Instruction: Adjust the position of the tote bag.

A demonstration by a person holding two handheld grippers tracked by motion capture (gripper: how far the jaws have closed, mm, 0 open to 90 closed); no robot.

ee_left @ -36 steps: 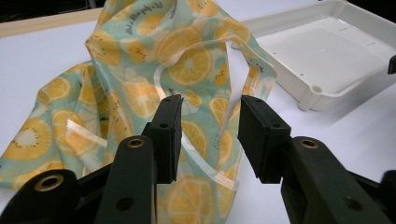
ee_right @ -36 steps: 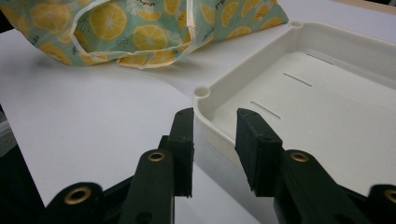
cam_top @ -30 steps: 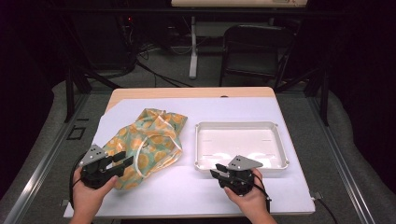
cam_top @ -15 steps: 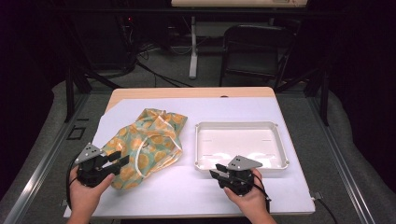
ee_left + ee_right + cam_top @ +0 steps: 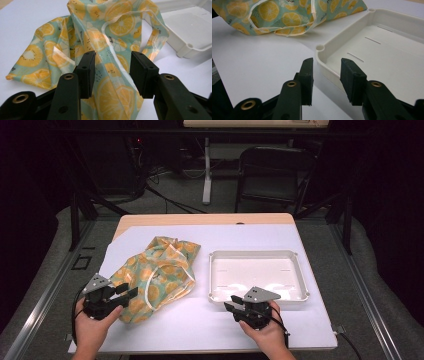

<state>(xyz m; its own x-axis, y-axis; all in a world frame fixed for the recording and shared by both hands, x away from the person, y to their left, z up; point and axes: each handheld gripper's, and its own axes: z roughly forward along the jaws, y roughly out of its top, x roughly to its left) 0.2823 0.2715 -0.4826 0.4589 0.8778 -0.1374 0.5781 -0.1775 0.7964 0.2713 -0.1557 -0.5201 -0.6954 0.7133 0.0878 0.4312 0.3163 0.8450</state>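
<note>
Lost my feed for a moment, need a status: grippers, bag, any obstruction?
Left gripper open, jaws just been opening, straddling a fold of the citrus-print plastic bag. Right gripper open, opening too, empty, at the white plastic tray rim. Nothing in the way.

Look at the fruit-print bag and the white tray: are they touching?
Apart. The high view shows a strip of bare white table cover between the fruit-print bag and the white tray.

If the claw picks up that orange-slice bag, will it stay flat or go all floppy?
Probably floppy: the bag already lies crumpled in soft folds on the table. It looks thin and glossy, so it may be light and a bit slippery. The left claw has a raised fold between its open pads, so pinching there would likely lift it drooping.
</note>
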